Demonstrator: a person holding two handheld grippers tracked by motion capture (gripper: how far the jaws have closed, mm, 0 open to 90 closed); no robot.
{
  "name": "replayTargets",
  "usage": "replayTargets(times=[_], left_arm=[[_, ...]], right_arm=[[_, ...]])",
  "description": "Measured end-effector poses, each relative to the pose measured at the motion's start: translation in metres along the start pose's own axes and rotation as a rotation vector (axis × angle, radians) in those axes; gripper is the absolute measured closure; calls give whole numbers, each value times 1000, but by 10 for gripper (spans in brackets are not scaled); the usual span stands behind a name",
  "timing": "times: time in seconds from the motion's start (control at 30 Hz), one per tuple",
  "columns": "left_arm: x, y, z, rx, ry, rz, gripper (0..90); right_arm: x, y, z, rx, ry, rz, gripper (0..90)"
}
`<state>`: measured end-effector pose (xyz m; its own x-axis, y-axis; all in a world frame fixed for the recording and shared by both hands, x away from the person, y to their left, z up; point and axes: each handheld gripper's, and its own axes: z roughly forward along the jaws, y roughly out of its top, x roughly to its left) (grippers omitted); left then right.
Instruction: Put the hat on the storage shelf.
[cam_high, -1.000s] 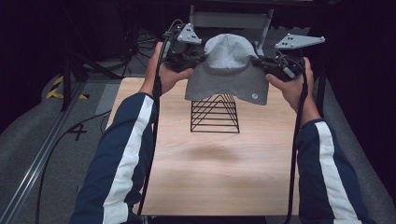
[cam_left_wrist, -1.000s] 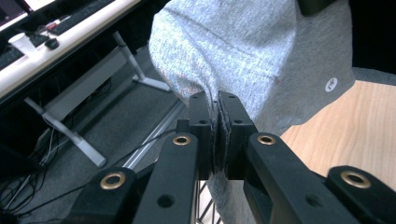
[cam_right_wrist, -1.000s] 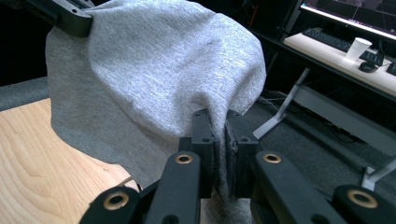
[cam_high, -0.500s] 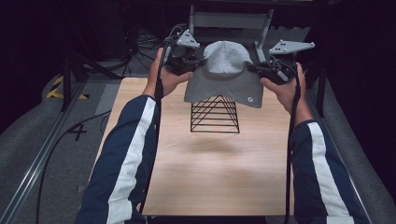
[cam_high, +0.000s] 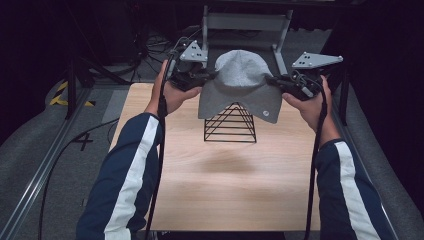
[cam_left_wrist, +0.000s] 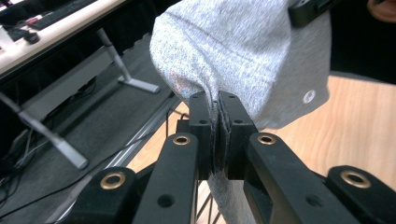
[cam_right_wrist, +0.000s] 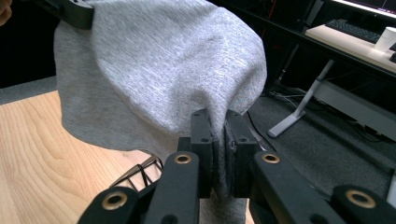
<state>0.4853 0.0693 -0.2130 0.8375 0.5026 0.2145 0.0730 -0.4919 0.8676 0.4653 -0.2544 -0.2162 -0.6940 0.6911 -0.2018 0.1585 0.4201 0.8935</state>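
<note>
You hold a grey hat (cam_high: 239, 85) stretched between both hand-held grippers, above a black wire rack (cam_high: 230, 123) on the counter (cam_high: 235, 185).

Your left hand-held gripper (cam_high: 207, 77) has its jaws clamped tight on one edge of the hat, with the knit fabric pinched between the pads, as the left gripper view shows (cam_left_wrist: 218, 135). Your right hand-held gripper (cam_high: 274, 81) is closed just as tightly on the opposite edge, fabric squeezed between its pads in the right gripper view (cam_right_wrist: 219, 154). The hat hangs in the air between them, crown up, its lower edge draping over the pointed top of the rack. A small round white badge (cam_high: 266, 113) sits near the hat's lower right corner.
</note>
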Motion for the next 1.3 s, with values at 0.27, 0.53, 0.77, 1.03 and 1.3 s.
replayTargets(times=[0.27,0.53,0.77,1.03,1.3], left_arm=[[2,-19,18,25,-11,-28,852],[-1,-45,38,69,-26,-35,850],[-5,-73,52,73,-36,-79,850],[-11,-105,66,79,-30,-109,852],[-23,-131,86,127,-37,-112,853]], right_arm=[[3,-9,13,31,4,-6,843],[7,-36,34,89,28,6,844],[14,-70,53,143,53,28,844],[17,-98,66,189,63,51,846],[16,-128,80,238,58,88,847]])
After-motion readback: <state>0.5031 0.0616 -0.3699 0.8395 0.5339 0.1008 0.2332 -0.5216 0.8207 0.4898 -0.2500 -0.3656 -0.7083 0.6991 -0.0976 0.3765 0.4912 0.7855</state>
